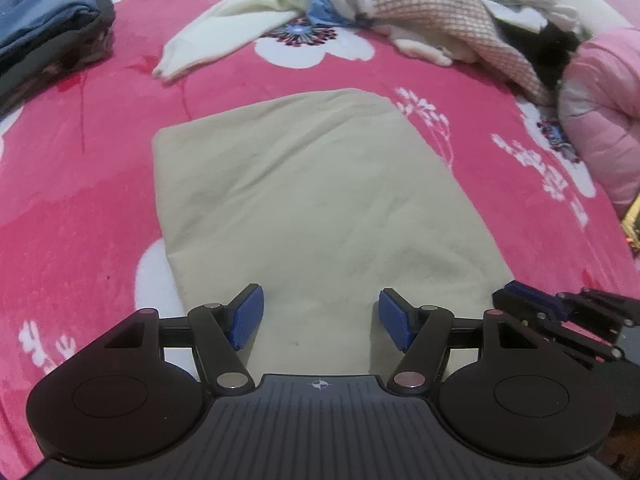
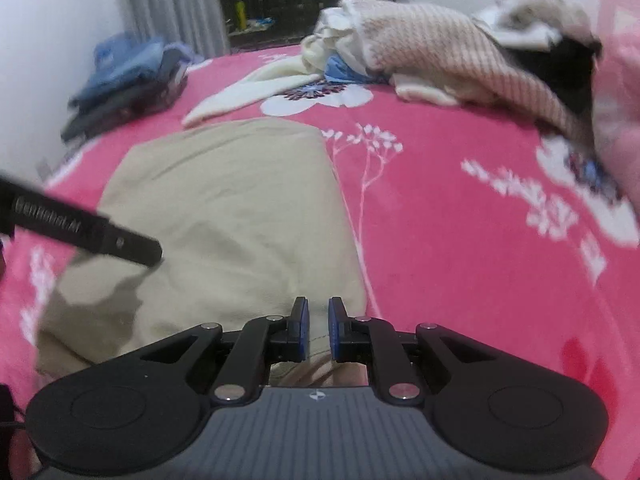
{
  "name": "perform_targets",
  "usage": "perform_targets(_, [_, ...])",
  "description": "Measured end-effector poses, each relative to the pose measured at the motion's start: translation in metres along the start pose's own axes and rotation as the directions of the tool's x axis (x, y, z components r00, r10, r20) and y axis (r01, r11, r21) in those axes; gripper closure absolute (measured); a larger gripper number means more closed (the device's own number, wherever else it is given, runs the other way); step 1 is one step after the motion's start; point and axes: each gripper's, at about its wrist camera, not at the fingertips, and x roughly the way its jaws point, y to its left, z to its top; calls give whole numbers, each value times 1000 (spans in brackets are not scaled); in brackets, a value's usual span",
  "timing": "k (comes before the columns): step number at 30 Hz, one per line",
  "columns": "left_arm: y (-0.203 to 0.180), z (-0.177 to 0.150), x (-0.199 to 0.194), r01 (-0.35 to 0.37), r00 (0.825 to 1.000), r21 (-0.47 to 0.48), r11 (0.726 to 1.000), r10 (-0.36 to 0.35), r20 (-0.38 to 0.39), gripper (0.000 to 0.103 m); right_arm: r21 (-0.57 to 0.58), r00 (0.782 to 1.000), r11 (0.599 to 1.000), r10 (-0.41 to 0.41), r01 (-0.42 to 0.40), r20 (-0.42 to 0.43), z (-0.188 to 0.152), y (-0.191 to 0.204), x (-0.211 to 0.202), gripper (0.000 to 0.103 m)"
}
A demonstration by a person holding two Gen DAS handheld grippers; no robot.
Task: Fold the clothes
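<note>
The left gripper point(image 1: 321, 316) hangs over the near end of a folded beige garment point(image 1: 316, 200), its blue pads point(image 1: 246, 316) spread wide with only flat cloth showing between them; nothing is pinched, and whether the pads rest on the fabric I cannot tell. The right gripper point(image 2: 318, 328) sits at the garment's near right corner with its jaws drawn close but not meeting: a narrow gap is left, beige cloth point(image 2: 224, 216) shows through it, and the pads do not press on it. In the left wrist view the right gripper point(image 1: 532, 300) shows at the lower right, just off the garment's edge. In the right wrist view the left gripper's black finger point(image 2: 120, 242) reaches in from the left above the cloth. The garment lies as a smooth rectangle in the middle of a pink floral blanket point(image 1: 480, 200). Further back sits a heap of unfolded clothes point(image 1: 420, 12), cream, checked and black, and at the far left a stack of folded jeans point(image 1: 44, 20).
</note>
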Motion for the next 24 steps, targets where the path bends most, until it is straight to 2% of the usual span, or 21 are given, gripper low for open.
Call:
perform_targets(8, [-15, -2, 2, -77, 997, 36, 996, 77, -4, 38, 25, 1000, 1000, -7, 7, -2, -3, -2, -1, 90])
perform_targets(24, [-27, -4, 3, -144, 989, 62, 988, 145, -8, 36, 85, 1000, 996, 17, -17, 1, -2, -9, 0, 90])
